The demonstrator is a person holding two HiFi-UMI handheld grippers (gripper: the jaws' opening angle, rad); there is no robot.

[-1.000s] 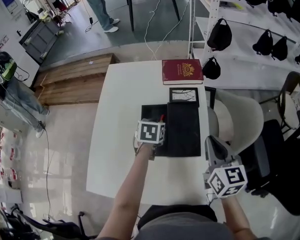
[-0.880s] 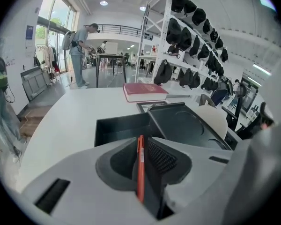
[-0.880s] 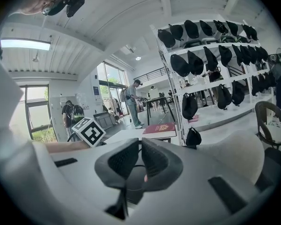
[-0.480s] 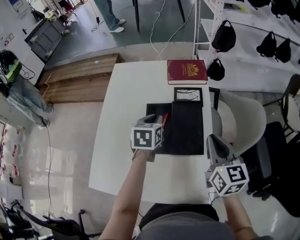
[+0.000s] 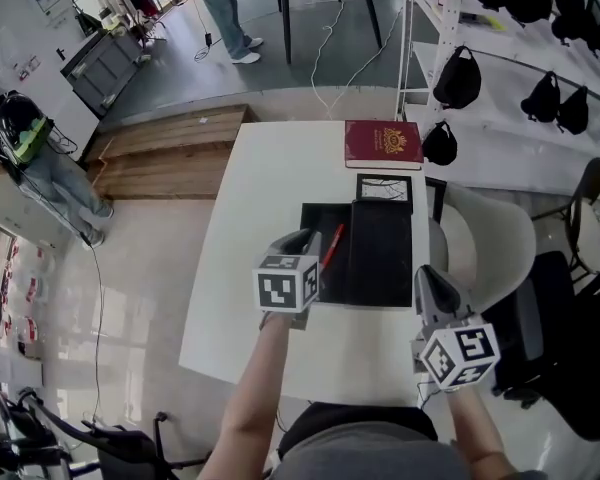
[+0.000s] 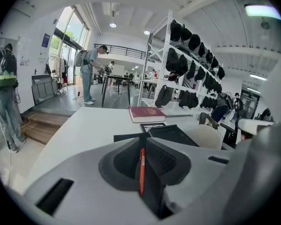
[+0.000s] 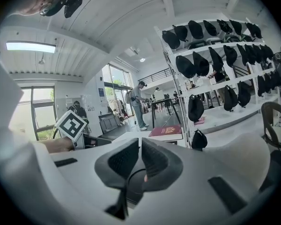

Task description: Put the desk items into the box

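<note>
Forearm (image 5: 263, 388) outstretched, left gripper (image 5: 305, 240) jaws closing round pen (image 5: 331, 248)

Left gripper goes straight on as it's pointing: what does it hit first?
Likely the open black box just ahead and below, though depth is unclear. The left gripper has its jaws closing on the red pen between them.

Red, black and white on a pale desk

The table (image 5: 270, 198) is white and the box (image 5: 380, 258) at its centre is black. A red pen (image 5: 331, 248) shows at the box's nine o'clock, and a black-framed white picture (image 5: 384, 188) at its twelve. At the table's one o'clock is a maroon book (image 5: 383, 143) with a gold emblem.
</note>
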